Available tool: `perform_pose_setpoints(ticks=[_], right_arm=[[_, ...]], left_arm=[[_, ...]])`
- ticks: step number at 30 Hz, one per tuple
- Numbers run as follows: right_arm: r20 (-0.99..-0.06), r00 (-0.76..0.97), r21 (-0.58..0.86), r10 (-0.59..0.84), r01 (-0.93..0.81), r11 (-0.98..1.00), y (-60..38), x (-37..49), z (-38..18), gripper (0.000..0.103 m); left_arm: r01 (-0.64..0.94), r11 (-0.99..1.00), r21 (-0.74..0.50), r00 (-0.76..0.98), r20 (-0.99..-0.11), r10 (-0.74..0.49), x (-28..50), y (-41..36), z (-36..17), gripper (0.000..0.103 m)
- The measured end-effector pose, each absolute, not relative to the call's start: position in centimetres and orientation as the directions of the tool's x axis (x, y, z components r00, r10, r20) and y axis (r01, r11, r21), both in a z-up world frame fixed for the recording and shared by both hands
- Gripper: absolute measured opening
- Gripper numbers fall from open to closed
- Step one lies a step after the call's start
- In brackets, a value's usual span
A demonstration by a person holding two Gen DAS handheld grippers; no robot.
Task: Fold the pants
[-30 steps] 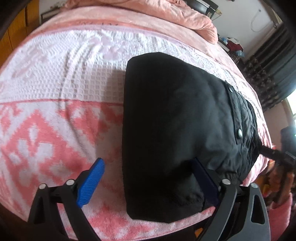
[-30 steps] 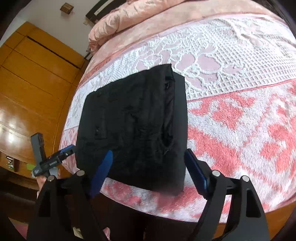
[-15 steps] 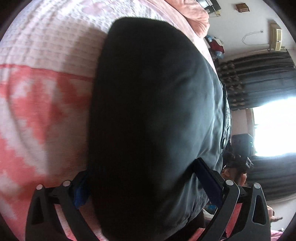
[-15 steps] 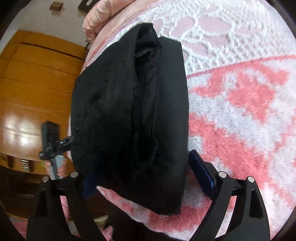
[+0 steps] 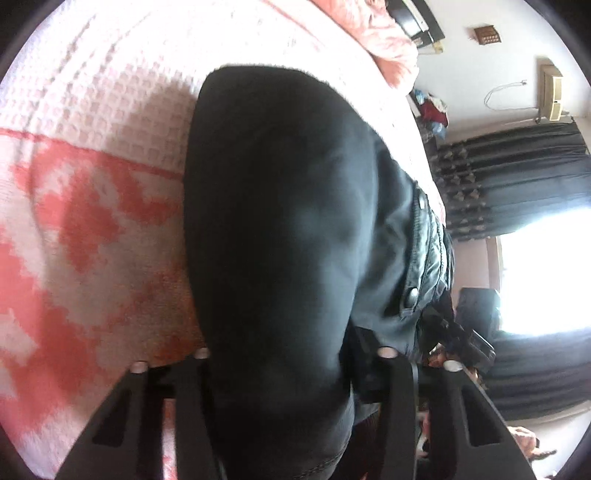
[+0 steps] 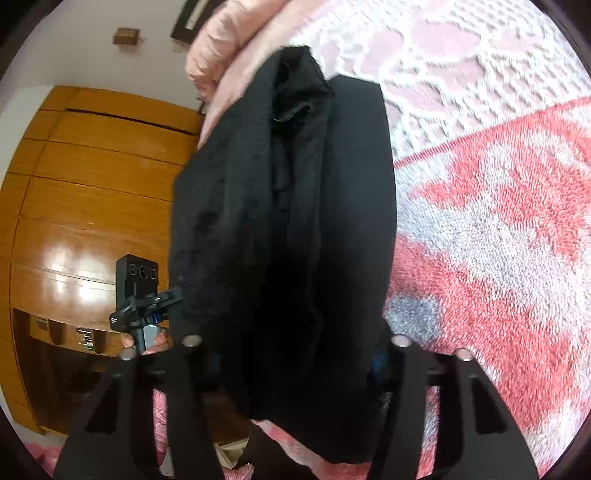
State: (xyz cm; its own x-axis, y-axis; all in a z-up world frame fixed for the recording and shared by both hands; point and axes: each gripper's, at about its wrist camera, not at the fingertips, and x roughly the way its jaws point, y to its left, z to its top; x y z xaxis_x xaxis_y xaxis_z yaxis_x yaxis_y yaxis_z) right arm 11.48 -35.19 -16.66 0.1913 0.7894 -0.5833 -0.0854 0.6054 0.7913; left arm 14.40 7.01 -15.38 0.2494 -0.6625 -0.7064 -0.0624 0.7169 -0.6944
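Note:
The black pants [image 5: 288,229] lie folded into a thick bundle on the pink and red bedspread [image 5: 85,229]. In the left wrist view my left gripper [image 5: 291,354] straddles the near edge of the bundle, jaws wide, the blue pads hidden by cloth. In the right wrist view the pants [image 6: 295,229] fill the middle and my right gripper [image 6: 295,343] straddles the other near corner the same way. The left gripper also shows in the right wrist view [image 6: 146,314], beside the bundle.
A pink quilt [image 5: 384,33] lies at the head of the bed. Dark curtains [image 5: 517,177] and a bright window stand to the right. A wooden wardrobe [image 6: 85,206] stands past the bed's left edge. The bed edge is just below both grippers.
Both grippers have moved forward and down onto the near edge of the folded pants, so the cloth now sits between the jaws and hides the blue pads.

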Motion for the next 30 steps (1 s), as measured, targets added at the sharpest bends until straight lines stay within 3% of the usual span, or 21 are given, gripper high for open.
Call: perform_pose_setpoints(ticks=[3,13,22,30], right_arm=[[-0.606,0.214,0.755,0.766,-0.149,0.639,-34.5,10.9,-14.9,0.044],[-0.602,0.296,0.697,0.742,-0.259,0.669,-35.7,14.2,-8.9,0.042],[-0.636,0.328,0.643,0.699,-0.276,0.715,-35.9,21.5,-8.5,0.042],[-0.678,0.293,0.653,0.674,-0.179,0.736,-36.4,25.0,-13.8,0.044]], left_arm=[[-0.042,0.708,-0.705,0.310,-0.683,-0.661,14.1,7.1,-13.8,0.033],[0.049,0.730,-0.681,0.454,-0.636,-0.624,18.8,5.9,-8.9,0.032],[0.027,0.816,-0.578,0.477,-0.710,-0.518,25.9,3.2,-10.5,0.033],[0.051,0.842,-0.536,0.467,-0.733,-0.495,26.9,3.1,-13.1,0.050]])
